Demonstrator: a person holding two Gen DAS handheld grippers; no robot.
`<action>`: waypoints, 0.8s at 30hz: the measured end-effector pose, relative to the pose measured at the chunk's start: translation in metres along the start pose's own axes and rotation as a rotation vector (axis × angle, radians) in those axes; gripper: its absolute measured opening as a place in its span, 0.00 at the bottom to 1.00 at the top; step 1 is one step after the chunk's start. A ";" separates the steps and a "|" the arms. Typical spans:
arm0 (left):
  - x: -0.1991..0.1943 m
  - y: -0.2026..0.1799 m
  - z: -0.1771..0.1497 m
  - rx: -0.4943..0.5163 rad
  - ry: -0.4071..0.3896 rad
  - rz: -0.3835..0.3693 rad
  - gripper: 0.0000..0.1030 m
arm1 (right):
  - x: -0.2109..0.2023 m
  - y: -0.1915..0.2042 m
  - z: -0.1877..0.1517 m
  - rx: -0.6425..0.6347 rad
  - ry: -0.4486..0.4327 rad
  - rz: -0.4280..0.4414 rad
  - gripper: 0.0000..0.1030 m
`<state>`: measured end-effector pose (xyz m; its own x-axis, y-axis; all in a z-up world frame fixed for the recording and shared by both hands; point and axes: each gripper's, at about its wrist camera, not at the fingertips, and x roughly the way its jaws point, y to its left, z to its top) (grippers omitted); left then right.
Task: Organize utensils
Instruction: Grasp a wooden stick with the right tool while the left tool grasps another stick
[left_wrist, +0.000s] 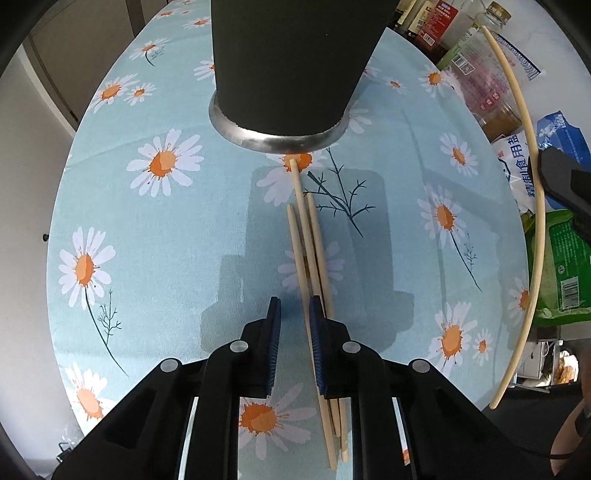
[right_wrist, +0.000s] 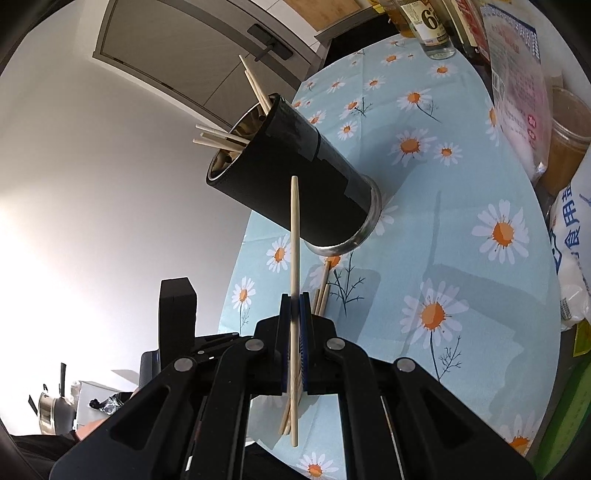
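A black cylindrical utensil holder (left_wrist: 291, 62) with a metal base stands on the daisy tablecloth (left_wrist: 147, 229), and several chopsticks (right_wrist: 236, 140) stick out of its top. Three loose wooden chopsticks (left_wrist: 306, 236) lie on the cloth in front of it. My left gripper (left_wrist: 295, 314) points down over them. Its jaws are narrowly apart and cloth shows in the gap. The chopsticks run under its right finger (left_wrist: 317, 325). My right gripper (right_wrist: 294, 299) is shut on a single chopstick (right_wrist: 294, 236) held upright, which is also the chopstick (left_wrist: 532, 221) arching at the right of the left wrist view.
Bottles (right_wrist: 428, 26), a jar (right_wrist: 565, 136), a white salt bag (left_wrist: 517, 170) and a green packet (left_wrist: 557, 266) crowd the table's right edge. The table edge drops off on the left. A pot (right_wrist: 48, 410) sits low at the far left.
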<state>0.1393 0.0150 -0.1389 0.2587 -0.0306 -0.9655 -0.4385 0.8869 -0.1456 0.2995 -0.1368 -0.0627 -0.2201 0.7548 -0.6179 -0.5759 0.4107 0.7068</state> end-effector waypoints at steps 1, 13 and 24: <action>0.001 -0.001 0.001 -0.001 0.003 0.005 0.15 | 0.000 0.000 -0.001 0.000 0.002 0.003 0.05; 0.013 -0.030 0.011 0.043 0.018 0.119 0.09 | 0.001 0.000 -0.011 -0.013 0.003 0.019 0.05; 0.016 -0.030 0.016 0.019 -0.022 0.111 0.04 | 0.002 0.001 -0.010 -0.036 0.009 0.001 0.05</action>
<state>0.1702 -0.0046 -0.1462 0.2282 0.0781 -0.9705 -0.4487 0.8930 -0.0336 0.2905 -0.1403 -0.0666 -0.2273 0.7505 -0.6205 -0.6034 0.3916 0.6947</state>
